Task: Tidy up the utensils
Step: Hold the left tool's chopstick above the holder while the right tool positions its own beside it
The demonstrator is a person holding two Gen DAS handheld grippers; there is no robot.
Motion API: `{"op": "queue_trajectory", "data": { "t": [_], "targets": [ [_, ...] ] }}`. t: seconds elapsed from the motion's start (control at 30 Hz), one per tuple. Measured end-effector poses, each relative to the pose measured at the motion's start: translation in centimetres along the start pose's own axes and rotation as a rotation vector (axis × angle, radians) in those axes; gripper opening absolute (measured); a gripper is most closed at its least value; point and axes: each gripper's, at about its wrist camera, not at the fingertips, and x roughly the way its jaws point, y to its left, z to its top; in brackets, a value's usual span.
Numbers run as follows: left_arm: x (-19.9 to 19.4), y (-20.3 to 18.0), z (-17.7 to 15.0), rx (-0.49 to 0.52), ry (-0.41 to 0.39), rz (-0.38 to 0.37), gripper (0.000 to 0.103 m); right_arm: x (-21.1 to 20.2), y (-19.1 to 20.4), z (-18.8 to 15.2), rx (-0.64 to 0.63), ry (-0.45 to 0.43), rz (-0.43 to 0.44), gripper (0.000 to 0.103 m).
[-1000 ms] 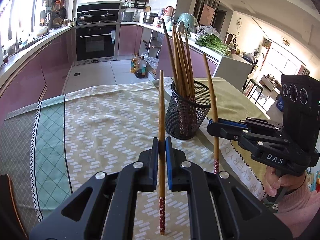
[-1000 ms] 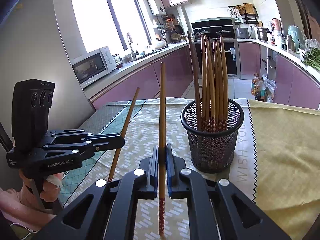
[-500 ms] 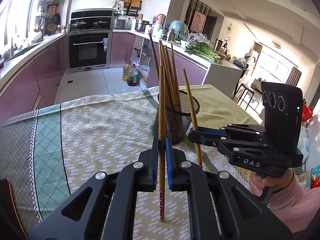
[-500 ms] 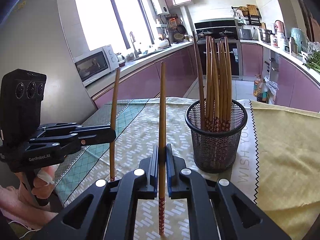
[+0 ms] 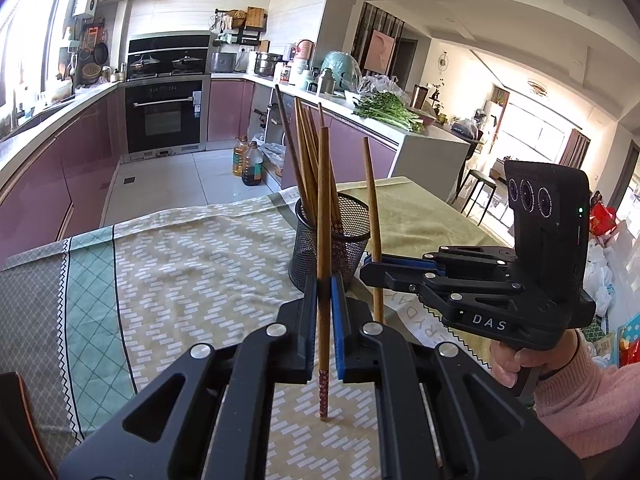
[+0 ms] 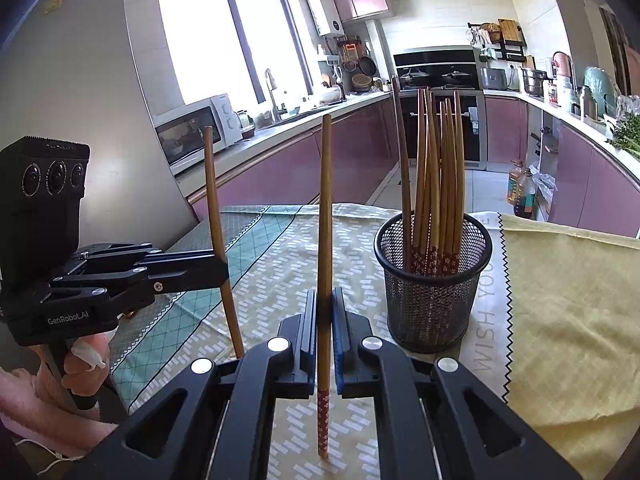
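Clamping 1 brown wooden chopstick with a red patterned end (image 5: 324, 216) between its blue-padded jaws, the left gripper (image 5: 324, 312) holds it upright, the patterned end pointing down over the patterned green-and-beige tablecloth (image 5: 180, 264); whether the tip touches the cloth cannot be told. Its own view puts the black wire-mesh cup (image 5: 332, 240) directly behind the stick, with a bundle of matching chopsticks (image 5: 304, 152) standing in it, and shows the right gripper (image 5: 374, 270) just beside the cup, pinched on a second brown wooden chopstick (image 5: 372, 208) that leans slightly. The right wrist view gives what the left one hides: the second chopstick's red floral end (image 6: 323, 420) hanging below the closed jaws, and the cup (image 6: 434, 280) standing to the right, apart from both held sticks, its bundle (image 6: 436, 176) resting patterned ends down. That view also shows the left gripper (image 6: 222, 266) from the side, closed on its chopstick (image 6: 214, 196), which tilts a little with its lower part dropping behind the right gripper's body. A yellow cloth (image 6: 568, 320) covers the table beside the cup, visible plainly only from the right wrist.
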Motion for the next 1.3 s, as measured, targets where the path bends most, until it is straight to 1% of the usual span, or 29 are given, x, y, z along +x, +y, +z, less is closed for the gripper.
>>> {"op": "queue_trajectory", "data": {
  "t": [0.23, 0.53, 0.87, 1.3],
  "targets": [
    [-0.5, -0.5, 0.2, 0.026, -0.026, 0.005, 0.008, -0.5, 0.0, 0.0, 0.000, -0.014, -0.007, 0.006],
    [0.0, -0.6, 0.9, 0.030, -0.052, 0.012, 0.008, -1.4, 0.0, 0.8, -0.010, -0.047, -0.025, 0.006],
    [0.7, -0.7, 1.4, 0.042, -0.060, 0.020, 0.008, -2.4, -0.5, 1.8, -0.029, -0.081, -0.051, 0.006],
    [0.8, -0.9, 1.8, 0.052, -0.063, 0.022, 0.008, -3.1, -1.1, 2.8, -0.033, -0.115, -0.088, 0.006]
  ]
}}
